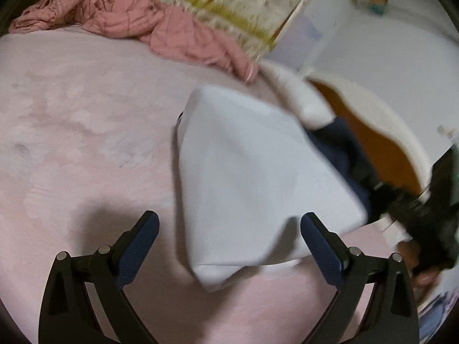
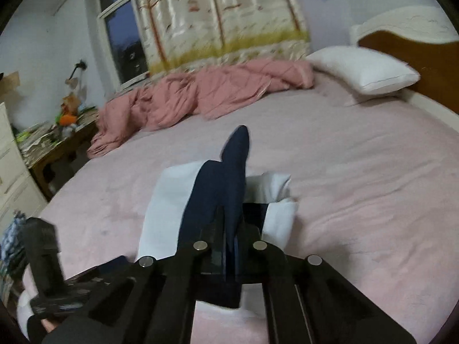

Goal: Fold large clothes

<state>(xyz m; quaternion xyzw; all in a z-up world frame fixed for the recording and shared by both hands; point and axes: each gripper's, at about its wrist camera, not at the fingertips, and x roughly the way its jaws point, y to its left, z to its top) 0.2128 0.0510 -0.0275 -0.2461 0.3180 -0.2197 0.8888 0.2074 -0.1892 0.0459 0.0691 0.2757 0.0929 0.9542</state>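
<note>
A pale pink bedsheet [image 2: 344, 172] covers the bed, a crumpled salmon quilt [image 2: 200, 97] along its far side. The white-and-navy garment [image 1: 243, 172] lies partly lifted near the bed's front edge. The right gripper [image 2: 231, 246] is clamped on its navy fabric; the left gripper [image 1: 229, 229] has its jaws wide apart, empty.

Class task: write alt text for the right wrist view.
The right gripper has its fingers shut on a navy and white garment lying on a pink bed sheet. Behind lie a rumpled pink quilt and a white pillow.
</note>
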